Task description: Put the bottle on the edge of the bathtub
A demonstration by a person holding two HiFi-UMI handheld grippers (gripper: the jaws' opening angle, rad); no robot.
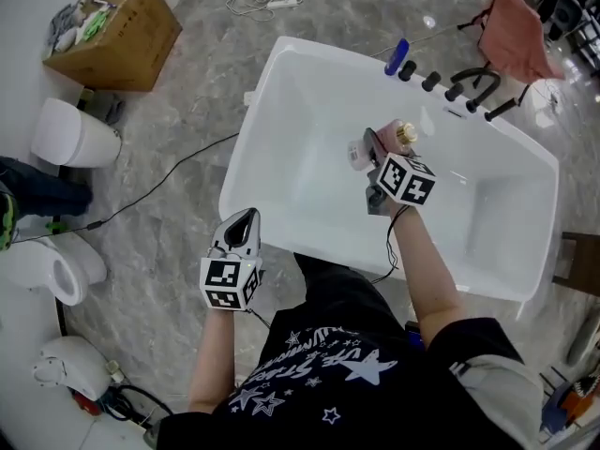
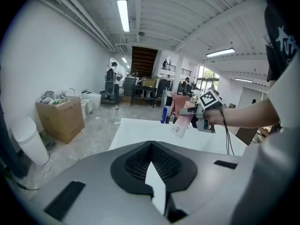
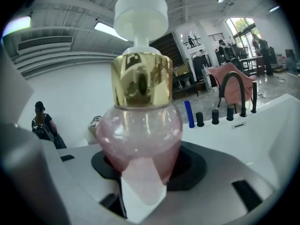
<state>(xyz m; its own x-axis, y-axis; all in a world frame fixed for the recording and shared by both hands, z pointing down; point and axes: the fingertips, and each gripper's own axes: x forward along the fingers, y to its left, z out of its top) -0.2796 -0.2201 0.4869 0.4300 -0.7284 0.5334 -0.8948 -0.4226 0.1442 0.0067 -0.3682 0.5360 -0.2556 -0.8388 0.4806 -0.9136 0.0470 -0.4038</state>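
The left gripper (image 1: 246, 221) hangs nearest the person, outside the bathtub's near corner, with its jaws brought together on nothing. Further out, the right gripper (image 1: 377, 153) is clamped on the bottle (image 3: 140, 125), holding it tilted in the air over the basin of the white bathtub (image 1: 281, 92), clear of every edge. The bottle has a rounded, see-through pink body, a shiny gold collar and a white pump head; 1 pale jaw pad shows through the pink wall, but how full it is cannot be told. Its lower part is hidden behind the jaws in the right gripper view, and in the head view the marker cube covers part of it. The person's body cuts off a stretch of the bathtub's near rim. On the far rim stand a blue bottle (image 1: 397, 56), a row of black knobs (image 1: 431, 81) and a curved black tap (image 1: 478, 78). On the floor to the left is a white bin (image 1: 70, 134), its contents unseen, and beyond it an open cardboard box (image 1: 131, 36) holding crumpled white, grey and green scraps too small to identify.
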